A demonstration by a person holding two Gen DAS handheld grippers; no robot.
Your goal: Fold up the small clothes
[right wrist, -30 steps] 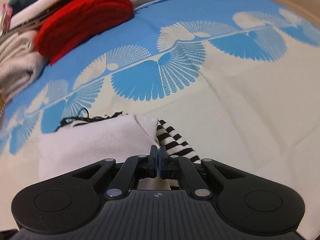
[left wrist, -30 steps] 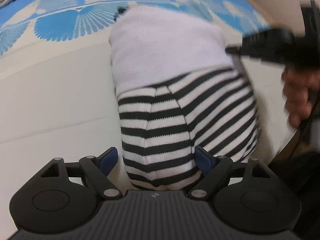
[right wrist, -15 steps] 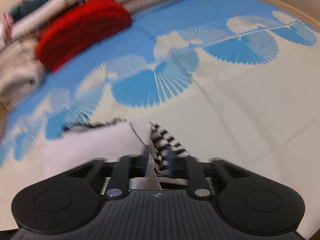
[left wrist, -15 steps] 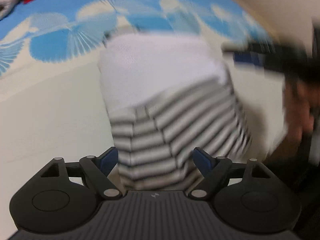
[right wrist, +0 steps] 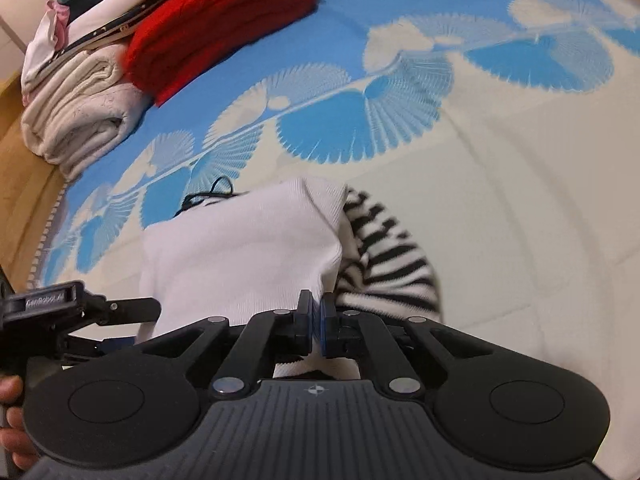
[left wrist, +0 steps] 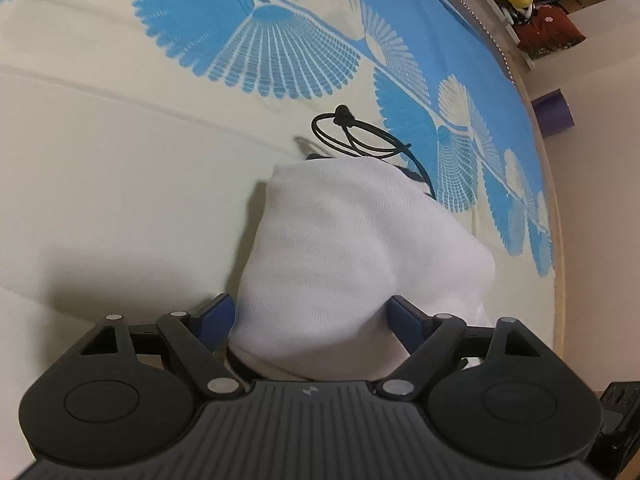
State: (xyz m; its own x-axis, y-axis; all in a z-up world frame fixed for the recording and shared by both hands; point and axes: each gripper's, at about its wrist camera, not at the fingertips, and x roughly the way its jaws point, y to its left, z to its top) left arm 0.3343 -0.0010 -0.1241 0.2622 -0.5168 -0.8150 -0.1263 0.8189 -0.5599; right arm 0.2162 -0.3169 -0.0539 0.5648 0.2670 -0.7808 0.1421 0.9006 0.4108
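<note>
Right tongs (right wrist: 316, 318) pinched on the garment (right wrist: 248, 248), left tongs (left wrist: 310, 316) spread around it.
It lies on the bed (left wrist: 120, 184) just ahead of both; I'd keep the right pinch firm and close the left squarely on the edge before folding.

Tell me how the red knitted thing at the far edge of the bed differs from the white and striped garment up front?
The red knitted garment is one solid colour; the white garment with black-and-white stripes mixes plain white with striped fabric. The red one lies beside a pile of other clothes, untouched; the striped one lies alone on the blue-and-cream bedspread, right at the hand-held grippers. Both are soft, folded clothes lying on the same bed.
</note>
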